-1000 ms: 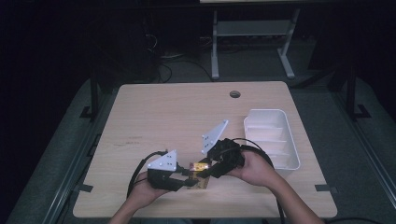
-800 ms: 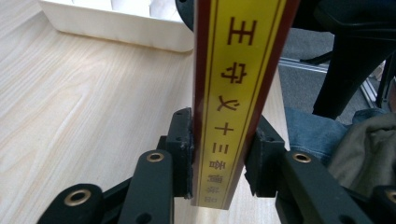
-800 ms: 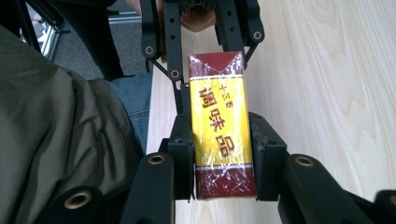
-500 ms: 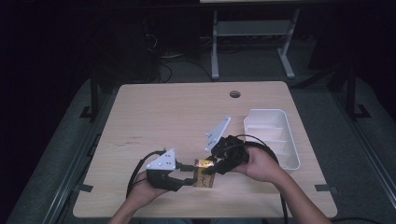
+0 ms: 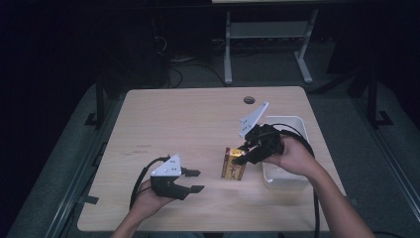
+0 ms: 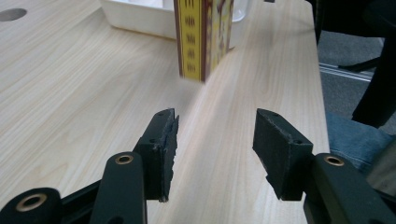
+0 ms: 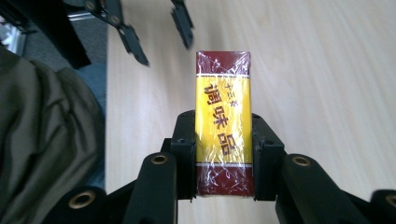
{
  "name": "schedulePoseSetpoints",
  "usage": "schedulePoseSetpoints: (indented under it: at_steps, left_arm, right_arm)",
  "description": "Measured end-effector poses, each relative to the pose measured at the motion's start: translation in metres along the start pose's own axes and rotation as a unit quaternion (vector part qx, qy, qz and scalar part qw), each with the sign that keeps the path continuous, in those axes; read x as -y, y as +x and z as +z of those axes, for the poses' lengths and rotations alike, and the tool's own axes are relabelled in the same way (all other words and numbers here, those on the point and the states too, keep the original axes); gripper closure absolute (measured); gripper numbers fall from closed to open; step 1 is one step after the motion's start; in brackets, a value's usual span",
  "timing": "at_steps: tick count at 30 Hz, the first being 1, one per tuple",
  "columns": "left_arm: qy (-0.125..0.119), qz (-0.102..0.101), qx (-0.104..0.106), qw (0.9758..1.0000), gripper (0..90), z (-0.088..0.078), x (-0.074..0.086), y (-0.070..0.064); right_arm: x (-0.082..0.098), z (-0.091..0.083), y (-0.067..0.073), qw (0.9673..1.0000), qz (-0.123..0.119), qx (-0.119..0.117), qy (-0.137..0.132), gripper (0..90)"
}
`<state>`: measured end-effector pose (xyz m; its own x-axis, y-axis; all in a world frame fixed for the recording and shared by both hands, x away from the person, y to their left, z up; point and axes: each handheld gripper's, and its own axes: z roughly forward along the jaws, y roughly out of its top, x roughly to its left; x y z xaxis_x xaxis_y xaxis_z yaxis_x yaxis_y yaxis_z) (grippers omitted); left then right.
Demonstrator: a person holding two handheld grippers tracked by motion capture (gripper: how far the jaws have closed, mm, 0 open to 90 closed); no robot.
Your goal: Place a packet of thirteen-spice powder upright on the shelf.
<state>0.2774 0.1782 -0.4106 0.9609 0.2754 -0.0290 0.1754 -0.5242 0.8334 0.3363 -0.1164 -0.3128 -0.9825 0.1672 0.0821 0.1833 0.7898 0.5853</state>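
The right claw [image 7: 223,154] pinches a yellow-and-maroon box [image 7: 224,123] by its two long sides, pads pressed flat against the wrapping. In the high view the box [image 5: 234,164] hangs in that claw [image 5: 242,153] above the surface [image 5: 188,124], just beside the white tray [image 5: 297,179]. The left claw [image 6: 215,149] is spread and holds nothing; its jaws have just been opening, with only bare wood between them, and the box [image 6: 203,37] stands off ahead of it. In the high view this claw [image 5: 194,181] sits well apart from the box. The step in hand looks like a hand-over just completed, the right claw now carrying the box alone. The next move probably calls for swinging the box over the tray rim and lowering it in before letting go.
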Motion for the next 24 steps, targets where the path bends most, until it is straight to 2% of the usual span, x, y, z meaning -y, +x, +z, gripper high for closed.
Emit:
schedulePoseSetpoints:
  at_steps: [5,9,14,24]
  left_arm:
    - [-0.003,-0.006,-0.007,1.0000,47.7,-0.003,0.002,0.003]
    - [-0.002,-0.010,-0.009,0.9999,46.5,-0.004,0.003,0.005]
    - [0.005,-0.012,-0.015,0.9998,44.4,-0.004,0.005,0.007]
    - [0.000,-0.019,-0.017,0.9997,42.1,-0.007,0.006,0.009]
  right_arm:
    - [0.008,-0.013,-0.008,0.9998,0.000,0.019,0.005,67.8]
    - [0.015,-0.020,-0.012,0.9996,0.003,0.027,0.000,67.7]
    - [0.019,-0.025,-0.018,0.9993,0.007,0.034,0.012,67.7]
    - [0.029,-0.040,-0.026,0.9985,0.023,0.048,0.013,67.7]
